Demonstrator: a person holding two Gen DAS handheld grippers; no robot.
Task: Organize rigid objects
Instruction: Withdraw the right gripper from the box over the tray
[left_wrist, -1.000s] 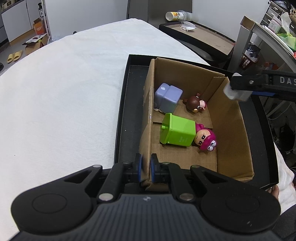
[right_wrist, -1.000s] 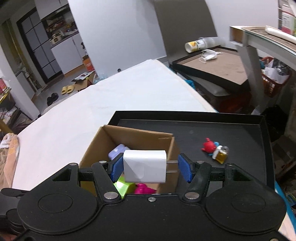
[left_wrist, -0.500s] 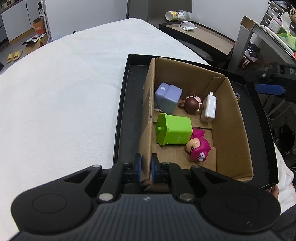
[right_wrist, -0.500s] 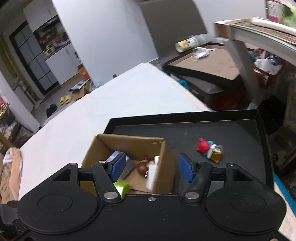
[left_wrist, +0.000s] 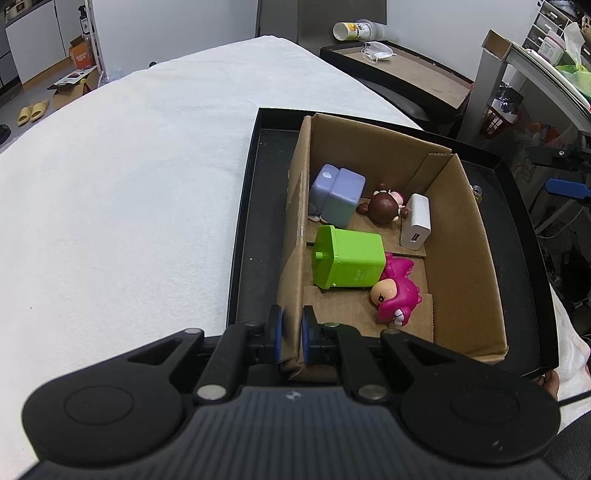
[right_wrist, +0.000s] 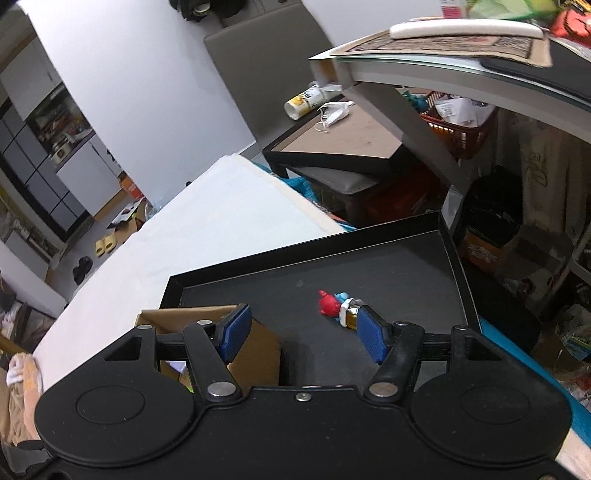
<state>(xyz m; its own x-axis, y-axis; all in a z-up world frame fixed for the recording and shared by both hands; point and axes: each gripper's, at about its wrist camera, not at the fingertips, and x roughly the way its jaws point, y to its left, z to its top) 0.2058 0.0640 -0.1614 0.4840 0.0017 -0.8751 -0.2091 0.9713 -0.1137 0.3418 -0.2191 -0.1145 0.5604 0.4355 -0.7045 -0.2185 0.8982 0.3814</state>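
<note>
My left tool (left_wrist: 290, 341), bottom centre of its view: pinched tight on the near wall of the cardboard box (left_wrist: 461, 236), unchanged from a second ago.

My right tool (right_wrist: 303, 332), lower centre of its view: standing about half open, nothing between the pads. A second ago it gripped the white charger; now it has swung off to the right, over the bare part of the black tray (right_wrist: 399, 273), with the box at lower left of that view.

White charger (left_wrist: 415, 221): now lying in the box, right of centre, against the brown-haired figurine (left_wrist: 384, 207).

Other box contents, centre of left view: lilac block (left_wrist: 338, 195) at the far end; green bin-shaped toy (left_wrist: 347, 256) on its side; pink figurine (left_wrist: 397, 297) just right of it, shifted nearer and turned since the charger dropped in.

Still on the tray, centre of right view: red-and-blue figure (right_wrist: 332, 302), touching a small gold-coloured bottle (right_wrist: 351, 314).

White worktop (left_wrist: 129, 184): left of tray.
</note>
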